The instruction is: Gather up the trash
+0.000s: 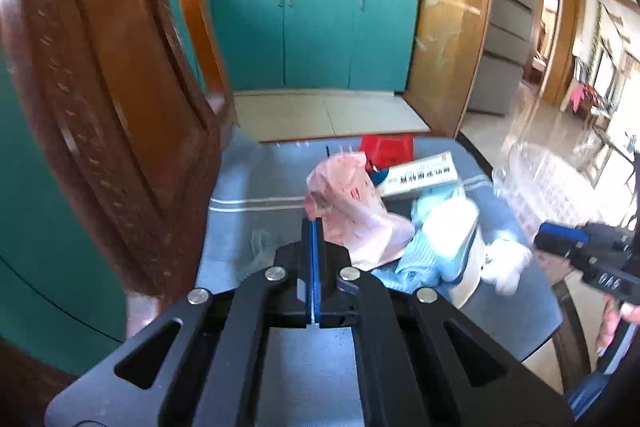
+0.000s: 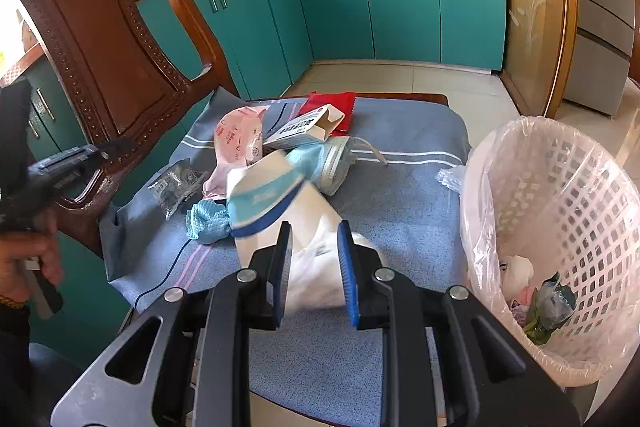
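Trash lies heaped on a blue chair cushion (image 2: 404, 187): a pink packet (image 2: 236, 139) (image 1: 352, 211), a printed white box (image 2: 304, 125), a red wrapper (image 2: 336, 107), a pale blue mask (image 2: 332, 163), a teal cloth (image 2: 208, 223) and a white carton with a teal band (image 2: 264, 195). My right gripper (image 2: 315, 231) is shut on a white plastic bag (image 2: 316, 263) at the near end of the heap. My left gripper (image 1: 314, 223) is shut with nothing seen between its pads, raised above the cushion just left of the pink packet.
A white lattice bin (image 2: 560, 211) with a clear liner stands right of the chair and holds some trash. The carved wooden chair back (image 2: 100, 47) rises at the left. A dark clear packet (image 2: 176, 183) lies near it. Teal cabinets (image 2: 400, 7) line the tiled floor behind.
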Action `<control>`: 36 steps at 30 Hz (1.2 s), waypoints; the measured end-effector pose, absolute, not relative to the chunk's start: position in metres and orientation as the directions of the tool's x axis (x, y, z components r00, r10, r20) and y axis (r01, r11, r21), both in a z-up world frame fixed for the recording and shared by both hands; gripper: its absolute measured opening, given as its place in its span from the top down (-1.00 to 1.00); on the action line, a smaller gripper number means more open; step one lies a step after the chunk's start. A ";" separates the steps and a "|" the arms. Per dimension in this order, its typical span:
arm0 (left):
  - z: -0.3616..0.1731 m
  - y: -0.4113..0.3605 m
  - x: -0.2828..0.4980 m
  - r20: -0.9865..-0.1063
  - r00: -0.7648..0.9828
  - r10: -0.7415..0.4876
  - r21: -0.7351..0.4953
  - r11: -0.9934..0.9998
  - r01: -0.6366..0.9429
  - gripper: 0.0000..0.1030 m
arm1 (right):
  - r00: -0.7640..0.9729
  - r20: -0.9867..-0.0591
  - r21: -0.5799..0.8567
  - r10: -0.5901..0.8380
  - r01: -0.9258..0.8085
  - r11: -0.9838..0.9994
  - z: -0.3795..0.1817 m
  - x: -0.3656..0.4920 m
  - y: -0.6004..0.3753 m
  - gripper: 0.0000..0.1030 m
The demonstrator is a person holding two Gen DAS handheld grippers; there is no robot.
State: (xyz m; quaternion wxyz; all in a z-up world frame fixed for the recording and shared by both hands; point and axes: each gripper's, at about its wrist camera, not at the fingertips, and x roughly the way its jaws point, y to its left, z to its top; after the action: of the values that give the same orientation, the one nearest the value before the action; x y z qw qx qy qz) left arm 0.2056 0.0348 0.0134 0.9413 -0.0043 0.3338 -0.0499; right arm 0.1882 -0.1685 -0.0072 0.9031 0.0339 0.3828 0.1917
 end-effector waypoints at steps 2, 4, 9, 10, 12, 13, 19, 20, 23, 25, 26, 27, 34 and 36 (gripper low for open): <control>0.013 0.041 0.202 -0.659 0.744 -0.108 -0.069 0.994 0.083 0.20 | 0.628 -0.682 0.207 0.375 -0.326 0.922 -0.009 0.188 -0.168 0.55; 0.003 0.038 0.198 -0.690 0.720 -0.077 -0.008 0.995 0.099 -0.89 | 0.609 -0.694 0.213 0.385 -0.337 0.917 -0.012 0.189 -0.167 0.54; -0.035 0.028 0.203 -0.772 0.632 -0.060 0.034 0.990 0.136 -0.89 | 0.609 -0.708 0.178 0.358 -0.337 0.925 -0.015 0.187 -0.164 -0.23; -0.041 0.027 0.205 -0.780 0.623 -0.054 0.028 0.992 0.121 -0.89 | 0.617 -0.708 0.158 0.343 -0.335 0.929 -0.014 0.185 -0.163 -0.31; -0.047 0.020 0.205 -0.756 0.654 0.014 0.079 0.994 0.071 -0.88 | 0.633 -0.704 0.134 0.322 -0.328 0.935 -0.014 0.184 -0.165 -0.47; -0.050 0.017 0.207 -0.747 0.663 0.039 0.102 0.993 0.056 -0.88 | 0.630 -0.710 0.124 0.316 -0.330 0.936 -0.015 0.184 -0.166 -0.47; -0.062 0.010 0.222 -0.744 0.666 0.057 0.115 0.992 0.043 -0.81 | 0.597 -0.751 0.091 0.281 -0.328 0.940 -0.030 0.189 -0.166 -0.48; -0.064 0.010 0.224 -0.752 0.657 0.054 0.111 0.993 0.045 -0.73 | 0.594 -0.756 0.080 0.276 -0.336 0.939 -0.031 0.189 -0.163 -0.48; -0.066 0.003 0.226 -0.748 0.661 0.065 0.149 0.986 0.072 -0.66 | 0.590 -0.764 0.030 0.261 -0.372 0.928 -0.034 0.187 -0.153 -0.47; -0.069 0.010 0.232 -0.764 0.642 0.059 0.117 0.992 0.048 -0.61 | 0.589 -0.766 0.010 0.257 -0.389 0.921 -0.037 0.186 -0.148 -0.47; -0.072 0.016 0.237 -0.771 0.634 0.061 0.099 0.995 0.025 -0.47 | 0.589 -0.769 0.000 0.250 -0.390 0.921 -0.038 0.187 -0.147 -0.47; -0.075 0.020 0.241 -0.775 0.629 0.062 0.088 0.996 0.010 -0.31 | 0.587 -0.773 -0.010 0.240 -0.390 0.921 -0.040 0.189 -0.145 -0.47; -0.080 0.039 0.253 -0.770 0.638 0.010 -0.003 1.000 -0.020 0.31 | 0.571 -0.798 -0.048 0.192 -0.378 0.924 -0.061 0.204 -0.133 -0.35; -0.072 0.040 0.250 -0.754 0.656 -0.011 -0.023 1.000 -0.010 0.69 | 0.572 -0.797 -0.032 0.197 -0.364 0.931 -0.060 0.207 -0.137 -0.16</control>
State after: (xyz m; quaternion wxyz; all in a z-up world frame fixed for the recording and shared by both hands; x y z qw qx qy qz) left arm 0.2503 0.0404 -0.0722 0.9100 -0.0127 0.4144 -0.0001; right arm 0.2066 -0.1369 -0.0598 0.8812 -0.0964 0.4345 0.1592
